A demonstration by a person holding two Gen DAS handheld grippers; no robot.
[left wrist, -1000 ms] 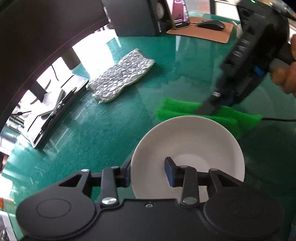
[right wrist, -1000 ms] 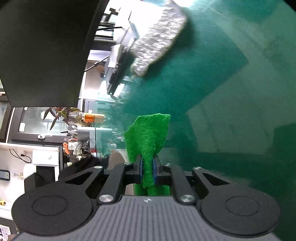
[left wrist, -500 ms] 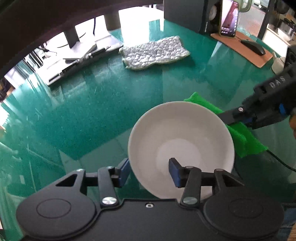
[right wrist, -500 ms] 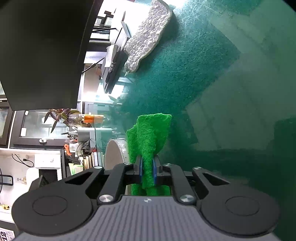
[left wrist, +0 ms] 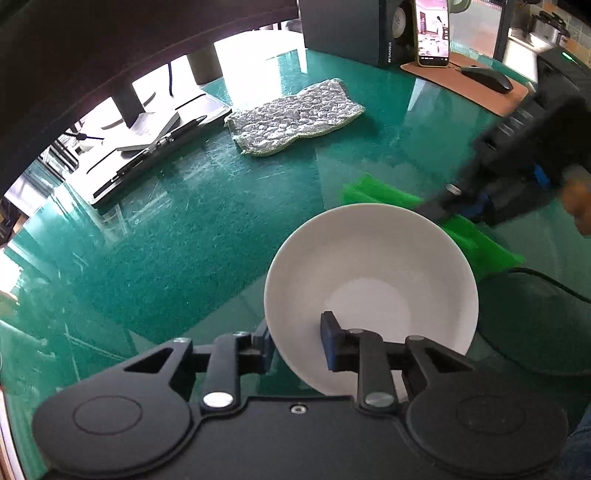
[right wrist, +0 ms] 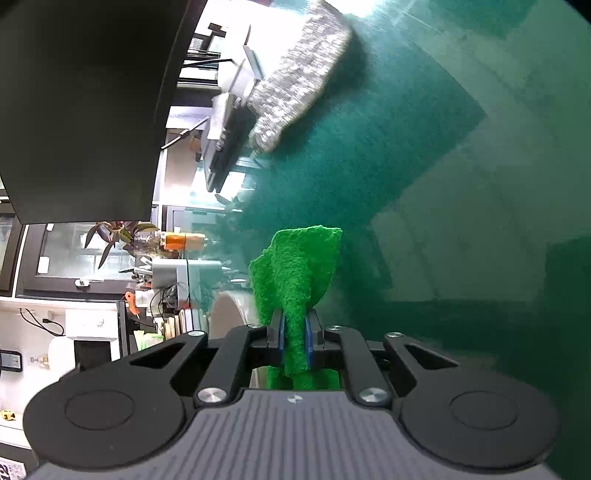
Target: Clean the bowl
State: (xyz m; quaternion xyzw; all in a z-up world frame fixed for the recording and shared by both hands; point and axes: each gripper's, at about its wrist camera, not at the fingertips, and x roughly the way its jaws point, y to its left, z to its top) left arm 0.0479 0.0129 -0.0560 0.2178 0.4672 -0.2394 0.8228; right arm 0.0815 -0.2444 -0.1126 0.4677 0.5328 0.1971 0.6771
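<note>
A white bowl [left wrist: 373, 280] is held above the green table, its near rim pinched in my left gripper [left wrist: 297, 341], one finger inside and one outside. My right gripper [right wrist: 294, 334] is shut on a folded green scouring cloth [right wrist: 297, 273]. In the left wrist view the right gripper [left wrist: 454, 201] holds the green cloth [left wrist: 476, 243] just behind the bowl's far right rim. A sliver of the bowl [right wrist: 227, 310] shows left of the cloth in the right wrist view.
A grey knitted cloth [left wrist: 295, 114] lies on the green table [left wrist: 192, 229] at the back. A monitor stand and notebook with pen [left wrist: 147, 129] sit back left. A speaker, phone [left wrist: 432, 31] and mouse on a brown pad [left wrist: 480, 83] stand back right. A black cable [left wrist: 546, 280] runs right.
The bowl has been lifted and tilted up in my left gripper. The right gripper with the green cloth has stayed close behind the bowl's far rim, shifting slightly.
</note>
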